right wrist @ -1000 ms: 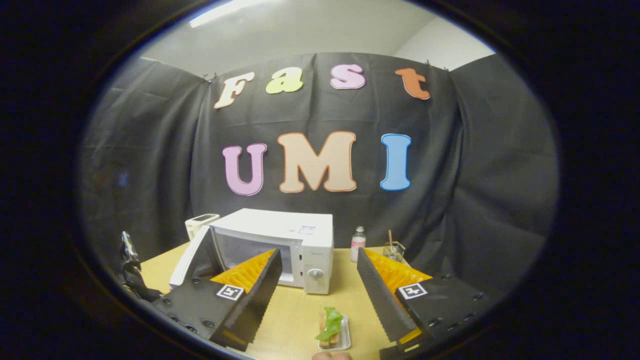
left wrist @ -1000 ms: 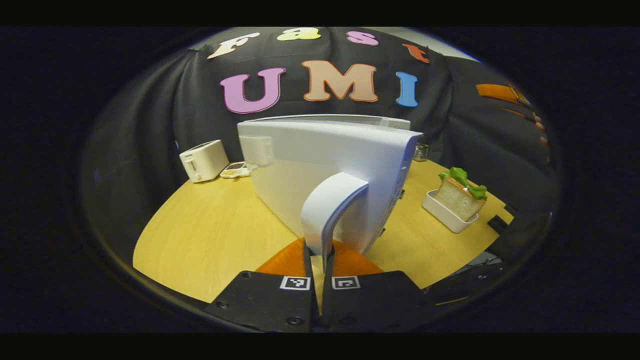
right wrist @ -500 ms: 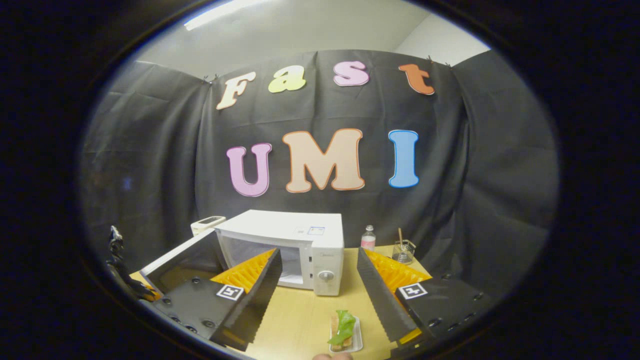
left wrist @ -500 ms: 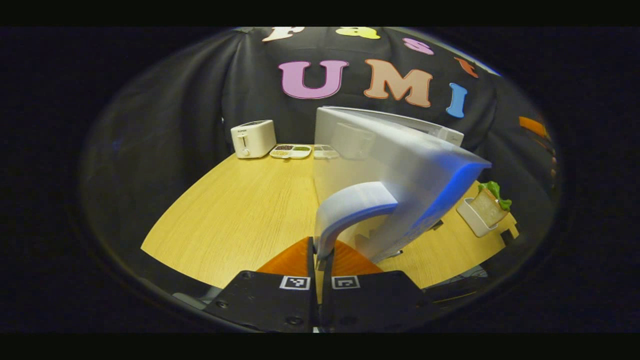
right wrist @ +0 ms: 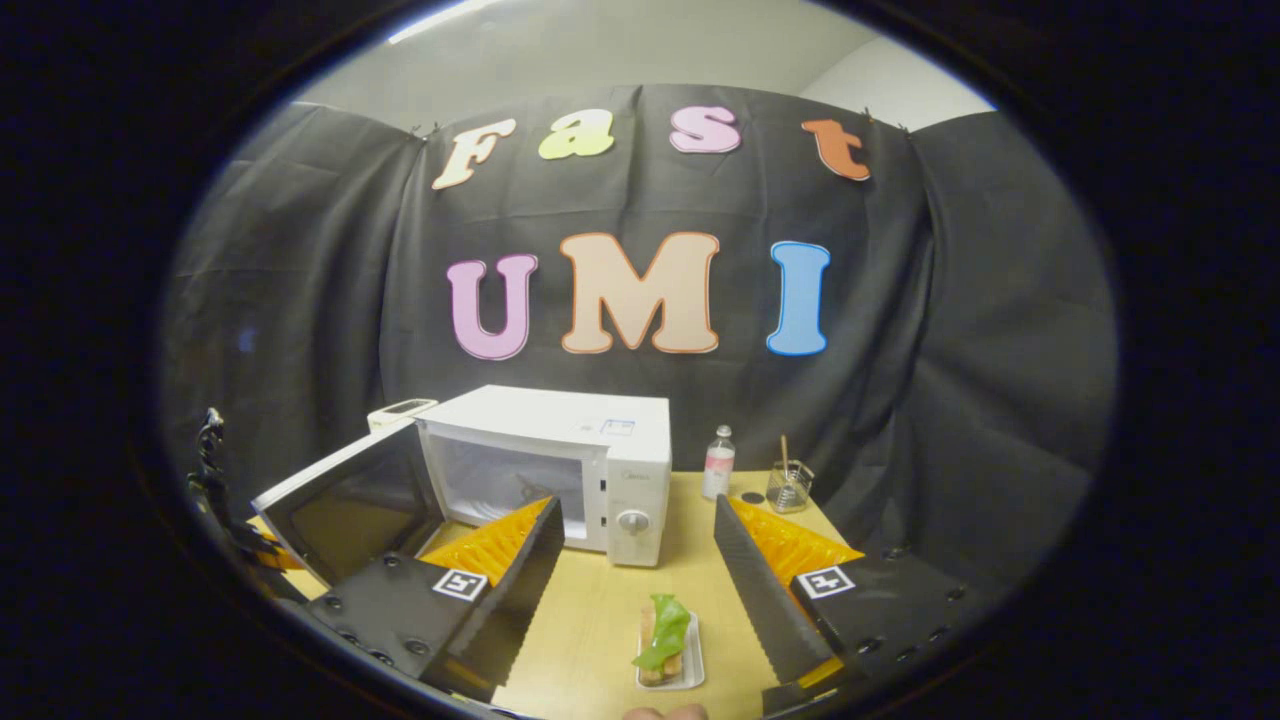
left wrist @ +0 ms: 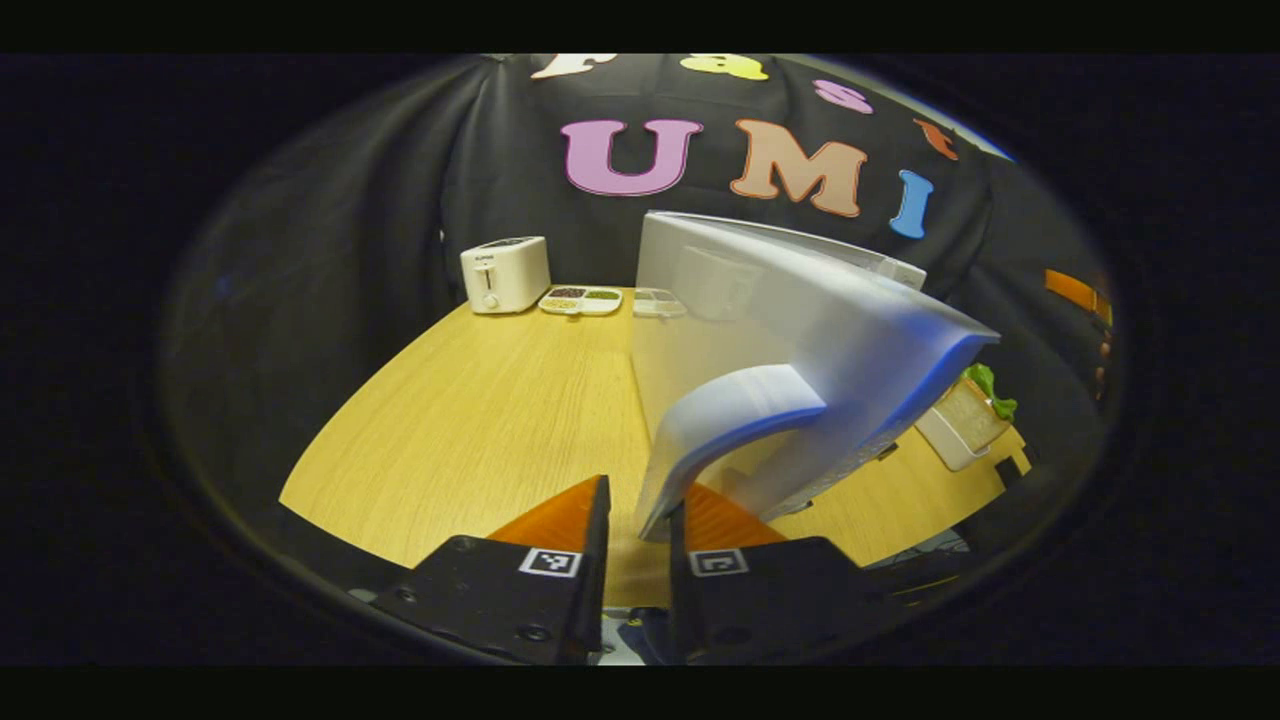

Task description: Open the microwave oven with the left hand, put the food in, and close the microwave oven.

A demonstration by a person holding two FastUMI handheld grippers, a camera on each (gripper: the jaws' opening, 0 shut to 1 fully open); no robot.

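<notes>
The glossy white microwave door (left wrist: pixel 800 330) stands swung wide; its curved handle (left wrist: pixel 720 425) sits between the released left gripper (left wrist: pixel 637 525) fingers. The right gripper (right wrist: pixel 636 560) hovers spread above the sandwich (right wrist: pixel 665 640).

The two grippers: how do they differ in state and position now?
The left gripper has its fingers slightly apart around the door handle; the right gripper is wide open, holding nothing. The left is at the open microwave door; the right hovers above the sandwich.

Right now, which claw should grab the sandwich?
The right claw: it is open, with the sandwich just ahead between its fingers. The left claw is at the door handle.
</notes>
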